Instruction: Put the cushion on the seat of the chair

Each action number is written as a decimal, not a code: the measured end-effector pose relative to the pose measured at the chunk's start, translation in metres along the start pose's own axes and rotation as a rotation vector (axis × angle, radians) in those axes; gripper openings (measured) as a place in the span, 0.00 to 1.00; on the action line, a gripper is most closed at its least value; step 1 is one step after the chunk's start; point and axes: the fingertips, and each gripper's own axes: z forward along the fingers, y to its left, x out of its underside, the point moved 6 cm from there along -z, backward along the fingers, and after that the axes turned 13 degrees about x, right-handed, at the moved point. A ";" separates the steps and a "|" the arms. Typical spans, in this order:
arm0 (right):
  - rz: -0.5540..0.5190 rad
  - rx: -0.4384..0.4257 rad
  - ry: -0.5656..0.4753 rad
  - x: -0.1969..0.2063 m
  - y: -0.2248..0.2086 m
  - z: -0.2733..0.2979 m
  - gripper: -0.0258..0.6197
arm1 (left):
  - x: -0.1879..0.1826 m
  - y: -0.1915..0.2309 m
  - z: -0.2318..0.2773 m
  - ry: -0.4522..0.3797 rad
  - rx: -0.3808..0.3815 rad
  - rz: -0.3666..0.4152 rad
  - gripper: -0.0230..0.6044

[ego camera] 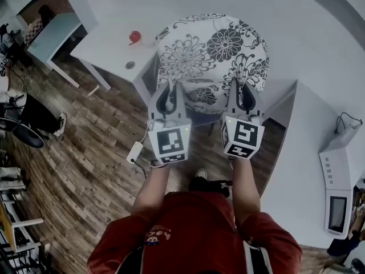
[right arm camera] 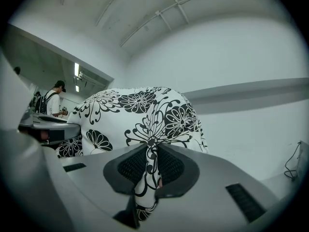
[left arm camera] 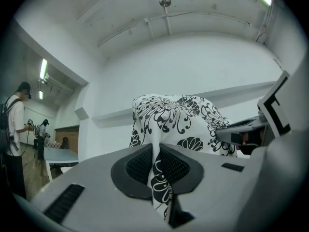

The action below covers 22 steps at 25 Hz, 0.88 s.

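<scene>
Wood floor (ego camera: 85,170) fills the left of the head view. A white desk (ego camera: 114,47) stands at upper left, its corner just beside the cushion.

The cushion (ego camera: 211,50) is white with a black flower print. It is held up in front of the person, off the floor, and hangs between the two tools. A dark surface shows just under its near edge. Can't tell if that is the chair seat.

Left tool (ego camera: 169,90): jaws nearly closed, pads clamped on a thin fold of cushion fabric (left arm camera: 169,115) at the near-left edge. The fold runs down between the pads (left arm camera: 140,166).

Right tool (ego camera: 242,89): same grip on the near-right edge, with the fabric (right arm camera: 140,110) pinched between nearly closed pads (right arm camera: 133,166).

A small red thing (ego camera: 135,36) sits on the desk, well apart from the cushion.
</scene>
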 end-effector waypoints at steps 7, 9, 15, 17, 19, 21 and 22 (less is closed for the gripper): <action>0.002 -0.012 -0.004 -0.003 0.000 -0.003 0.13 | -0.003 -0.001 -0.003 -0.003 -0.014 -0.002 0.11; 0.000 -0.022 -0.010 -0.005 -0.001 -0.004 0.13 | -0.004 -0.003 -0.004 -0.006 -0.024 -0.001 0.11; 0.006 -0.045 0.005 0.002 -0.004 0.005 0.13 | 0.002 -0.005 0.001 0.020 -0.045 0.000 0.11; 0.003 -0.052 0.021 0.004 -0.005 0.007 0.13 | 0.003 -0.007 0.002 0.035 -0.047 -0.005 0.11; -0.004 -0.056 0.040 0.002 -0.006 0.007 0.13 | 0.001 -0.008 0.002 0.052 -0.047 -0.015 0.11; -0.013 -0.058 0.057 -0.002 -0.007 0.007 0.13 | -0.002 -0.008 0.001 0.068 -0.045 -0.025 0.11; -0.017 -0.058 0.067 -0.003 -0.007 0.006 0.13 | -0.003 -0.008 0.001 0.077 -0.043 -0.030 0.11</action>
